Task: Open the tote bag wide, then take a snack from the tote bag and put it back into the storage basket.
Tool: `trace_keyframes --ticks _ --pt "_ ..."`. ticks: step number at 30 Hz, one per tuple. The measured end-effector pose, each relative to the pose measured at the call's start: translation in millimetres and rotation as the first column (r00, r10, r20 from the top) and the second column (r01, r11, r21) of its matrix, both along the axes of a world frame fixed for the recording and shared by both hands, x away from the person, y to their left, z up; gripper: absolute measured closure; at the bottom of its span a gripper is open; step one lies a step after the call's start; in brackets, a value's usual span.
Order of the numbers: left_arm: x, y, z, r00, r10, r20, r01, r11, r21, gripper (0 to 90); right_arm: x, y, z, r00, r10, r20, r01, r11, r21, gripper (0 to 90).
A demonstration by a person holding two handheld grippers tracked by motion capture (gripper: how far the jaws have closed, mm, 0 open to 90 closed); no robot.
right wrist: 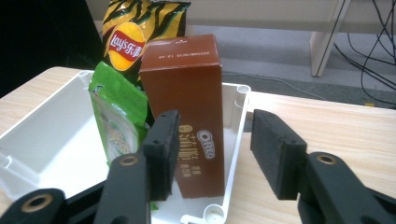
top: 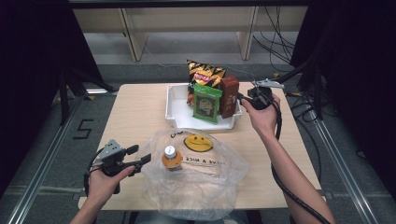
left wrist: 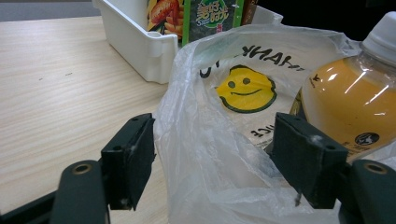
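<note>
Standing in the white bin (top: 173, 103) are 3 snacks; both tongs gape wide, empty.

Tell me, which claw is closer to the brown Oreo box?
The right claw. Its open jaws sit right at the brown Oreo box in the white tray. The left claw is far off, by the plastic bag.

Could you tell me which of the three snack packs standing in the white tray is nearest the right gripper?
The brown Oreo box, directly before the right gripper; the others are bags.
</note>
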State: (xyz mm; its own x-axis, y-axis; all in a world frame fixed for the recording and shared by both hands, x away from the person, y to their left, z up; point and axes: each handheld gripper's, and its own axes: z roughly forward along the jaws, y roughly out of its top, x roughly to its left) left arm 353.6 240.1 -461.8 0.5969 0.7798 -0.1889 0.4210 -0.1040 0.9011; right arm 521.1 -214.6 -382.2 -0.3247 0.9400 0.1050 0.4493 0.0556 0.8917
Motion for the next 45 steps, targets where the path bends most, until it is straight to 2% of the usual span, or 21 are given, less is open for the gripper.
trace_keyframes --ticks 2,3,6,7,8,10,11,12,13,14,15,20,23,25,29,33,36,38,39,44,45 --pt "-0.3 -0.1 -0.3 1.0000 -0.001 -0.002 0.001 1.0000 0.002 29.8 -0.7 1.1 -0.1 0.9999 -0.008 0.009 0.009 1.000 -0.016 46.4" --pt "0.0 -0.1 -0.7 1.0000 -0.004 0.000 0.004 1.0000 0.000 29.8 -1.1 2.9 0.5 0.9999 -0.015 -0.003 0.015 1.000 -0.017 44.8" --pt "0.6 0.9 -0.9 0.9999 0.009 -0.005 -0.009 0.9999 -0.007 29.8 1.3 5.5 -0.8 0.9997 0.011 0.020 -0.010 0.999 -0.031 42.5" --pt "1.0 1.1 -0.8 0.9999 0.010 -0.006 -0.010 0.9999 -0.006 29.8 1.1 7.6 -0.4 1.0000 0.006 0.005 -0.006 0.999 -0.031 41.5" --pt "1.1 1.0 -0.7 0.9999 0.011 -0.006 -0.011 0.9999 -0.006 29.8 2.2 8.4 -1.5 0.9998 0.011 0.016 -0.011 0.999 -0.037 40.8" --pt "1.8 0.5 -1.0 1.0000 0.005 -0.004 -0.005 0.9999 -0.008 29.8 3.0 11.1 -1.1 0.9998 0.018 0.003 -0.018 0.999 -0.037 39.0" --pt "1.6 0.2 -0.9 0.9999 0.010 -0.005 -0.010 0.9999 -0.004 29.8 3.6 12.4 -1.4 0.9998 0.017 0.006 -0.016 0.999 -0.037 38.4" --pt "2.0 0.1 -1.3 1.0000 0.008 -0.005 -0.008 1.0000 -0.006 29.8 6.3 10.6 -2.4 0.9983 0.047 0.033 -0.045 0.997 -0.059 37.8" --pt "2.4 -0.2 -1.9 1.0000 0.004 -0.006 -0.004 0.9999 -0.010 29.8 5.7 12.8 -1.6 0.9990 0.040 0.022 -0.039 0.998 -0.045 37.4" --pt "2.3 -0.6 -2.0 1.0000 0.004 -0.007 -0.005 0.9999 -0.010 29.8 6.7 12.4 -2.1 0.9983 0.048 0.031 -0.047 0.997 -0.059 36.8" --pt "2.3 -0.4 -1.9 1.0000 0.002 -0.004 -0.002 1.0000 -0.008 29.8 5.2 14.7 -1.4 0.9993 0.035 0.012 -0.034 0.999 -0.042 36.0" --pt "1.7 0.3 -2.1 1.0000 0.002 -0.008 -0.002 0.9999 -0.012 29.8 8.2 18.2 -2.8 0.9993 0.036 0.012 -0.035 0.998 -0.045 33.3" --pt "1.9 1.3 -2.0 1.0000 -0.001 -0.003 0.001 1.0000 -0.005 29.8 12.2 19.8 -4.7 0.9982 0.052 0.029 -0.050 0.997 -0.065 32.4" --pt "1.8 1.3 -1.7 1.0000 0.002 -0.003 -0.002 1.0000 -0.004 29.8 12.8 23.3 -6.2 0.9993 0.036 0.010 -0.036 0.998 -0.048 31.5" --pt "1.6 0.6 -0.9 1.0000 0.003 -0.003 -0.003 1.0000 -0.003 29.8 18.3 26.2 -12.6 0.9989 0.047 -0.002 -0.047 0.997 -0.057 31.8" --pt "2.1 1.1 -1.3 1.0000 -0.005 -0.002 0.005 1.0000 -0.006 29.7 19.3 25.7 -12.8 0.9978 0.066 0.006 -0.066 0.996 -0.067 41.2" --pt "1.4 1.3 -0.8 1.0000 0.001 -0.004 -0.001 1.0000 -0.006 29.7 20.8 26.9 -12.7 0.9976 0.067 0.016 -0.066 0.996 -0.065 36.7" --pt "1.1 1.2 -0.2 1.0000 0.000 0.000 0.000 1.0000 -0.009 29.7 20.5 28.9 -10.5 0.9986 0.052 -0.010 -0.052 0.997 -0.061 32.8" --pt "1.3 1.3 -0.1 1.0000 -0.004 0.003 0.004 1.0000 -0.009 29.7 22.9 28.7 -11.2 0.9985 0.053 0.012 -0.052 0.996 -0.072 31.1" --pt "1.2 0.8 -0.4 1.0000 -0.001 -0.003 0.001 1.0000 -0.006 29.7 29.3 32.0 -14.1 0.9991 0.043 -0.002 -0.043 0.996 -0.081 26.1" --pt "1.4 0.8 -0.5 1.0000 -0.002 -0.002 0.002 1.0000 -0.005 29.7 31.2 30.6 -14.5 0.9987 0.050 0.009 -0.049 0.994 -0.099 26.1"
